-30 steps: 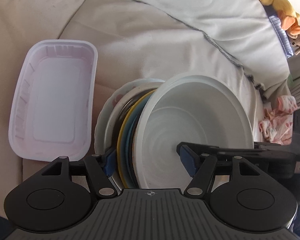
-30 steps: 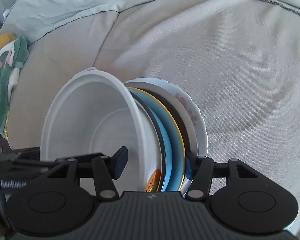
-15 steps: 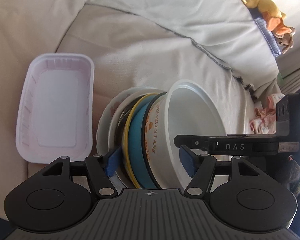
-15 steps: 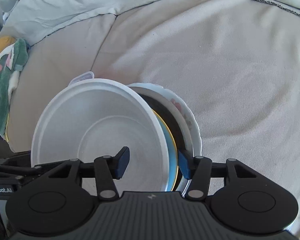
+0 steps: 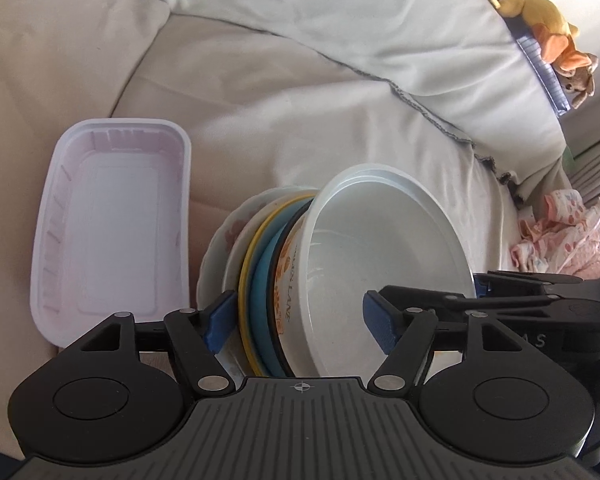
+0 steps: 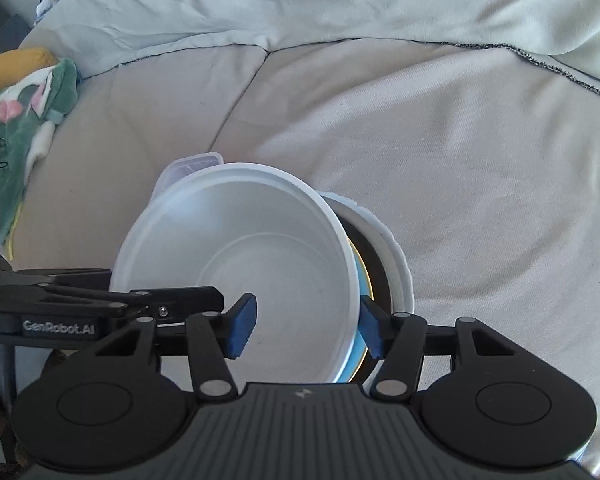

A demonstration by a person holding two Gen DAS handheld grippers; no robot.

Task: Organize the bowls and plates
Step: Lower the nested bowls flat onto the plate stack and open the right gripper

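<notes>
The tilted stack of plates point(image 5: 256, 280) with the white bowl point(image 5: 388, 264) is straddled by both grippers above the beige cover point(image 6: 480, 184). The left gripper point(image 5: 300, 320) has just been opening wide around the whole stack; whether its pads press cannot be told. The right gripper point(image 6: 306, 326) is closed on the bowl wall.

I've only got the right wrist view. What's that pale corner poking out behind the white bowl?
Observer: It's an empty white rectangular tray, lying flat beside the stack.
Operator: Is the bowl plain on the outside?
Observer: No. The left wrist view shows orange print and lettering on the white bowl, on its outer wall.
Operator: Which plate is last in the stack?
Observer: A white plate with a faded pink floral pattern, just past the yellow-rimmed one.
</notes>
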